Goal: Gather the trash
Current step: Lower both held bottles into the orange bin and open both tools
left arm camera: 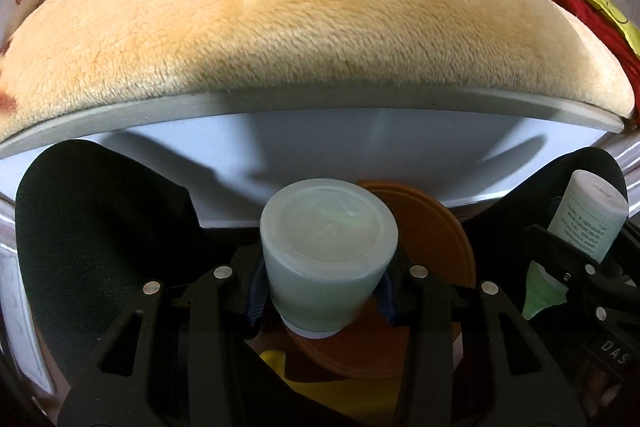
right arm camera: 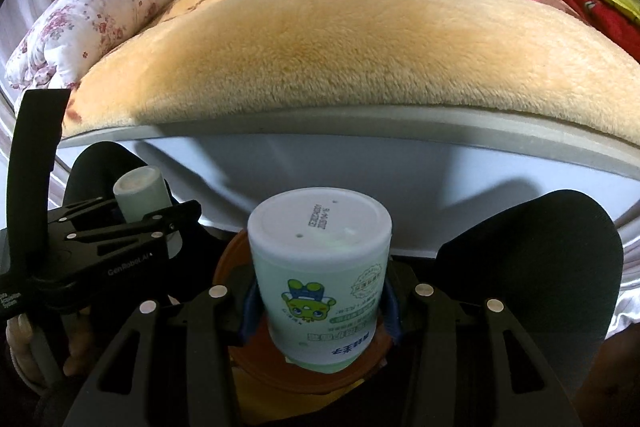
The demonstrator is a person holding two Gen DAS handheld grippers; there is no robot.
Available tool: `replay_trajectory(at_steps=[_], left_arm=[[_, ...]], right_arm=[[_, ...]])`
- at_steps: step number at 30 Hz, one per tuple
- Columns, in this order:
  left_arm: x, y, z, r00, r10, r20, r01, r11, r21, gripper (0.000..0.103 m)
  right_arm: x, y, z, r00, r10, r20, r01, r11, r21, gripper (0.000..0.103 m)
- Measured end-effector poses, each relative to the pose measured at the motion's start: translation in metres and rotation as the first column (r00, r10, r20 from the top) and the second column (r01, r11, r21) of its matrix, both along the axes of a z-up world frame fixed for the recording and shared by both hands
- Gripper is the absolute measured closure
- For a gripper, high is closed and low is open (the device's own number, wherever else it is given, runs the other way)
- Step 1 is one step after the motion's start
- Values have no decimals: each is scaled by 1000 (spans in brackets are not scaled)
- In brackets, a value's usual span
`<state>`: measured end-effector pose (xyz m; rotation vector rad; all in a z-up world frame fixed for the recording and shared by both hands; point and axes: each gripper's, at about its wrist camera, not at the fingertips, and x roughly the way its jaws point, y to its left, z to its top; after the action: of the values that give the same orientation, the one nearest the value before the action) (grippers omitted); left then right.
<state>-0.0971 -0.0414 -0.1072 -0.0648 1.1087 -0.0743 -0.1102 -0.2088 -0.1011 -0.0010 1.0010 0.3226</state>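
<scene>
While each pinching one: two claws, left claw (left arm camera: 324,291), right claw (right arm camera: 320,303), two bottles.

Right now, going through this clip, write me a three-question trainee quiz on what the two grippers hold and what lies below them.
1. True or false: the left gripper is shut on a frosted plain bottle.
2. What is under both held bottles? A) a blue bucket B) an orange round bin C) a wire basket
3. Fill in: the right gripper holds a white bottle printed with a green ____ figure.

Key
1. True; its pads press both sides of the bottle.
2. B; the orange rim shows behind and beneath each bottle.
3. Cartoon; more small items remain at the far end of the tan blanket.
</scene>
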Motion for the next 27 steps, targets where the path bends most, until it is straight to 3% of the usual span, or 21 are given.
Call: replay_trajectory(at_steps=[4,5,6,7,8,18,27], left_arm=[[0,-1,0,1000,-17,-13,17,1000,3,59],[1,-3,-2,1000,-17,-17,17,1000,14,56],[2,-4,-3,1000,-18,-20,19,1000,23,46],[2,-4,-3,1000,-19,-18,19,1000,24,38],[2,-4,-2,1000,-17,-15,17,1000,23,36],[4,-5,-5,1000,0,-29,0,1000,18,36],[-1,-3,10,1000,-3,12,3,1000,-1,36]], right_arm=[[2,0,-3,1000,-4,-17,4,1000,0,55],[2,0,-3,1000,-7,-19,7,1000,1,45],[2,0,-3,1000,-15,-17,15,1000,0,38],[2,-1,-2,1000,-21,-11,21,1000,1,38],[2,-1,-2,1000,-25,-8,25,1000,3,38],[0,-9,3,998,-62,9,62,998,29,38],[-4,-15,8,997,-66,27,64,997,43,38]])
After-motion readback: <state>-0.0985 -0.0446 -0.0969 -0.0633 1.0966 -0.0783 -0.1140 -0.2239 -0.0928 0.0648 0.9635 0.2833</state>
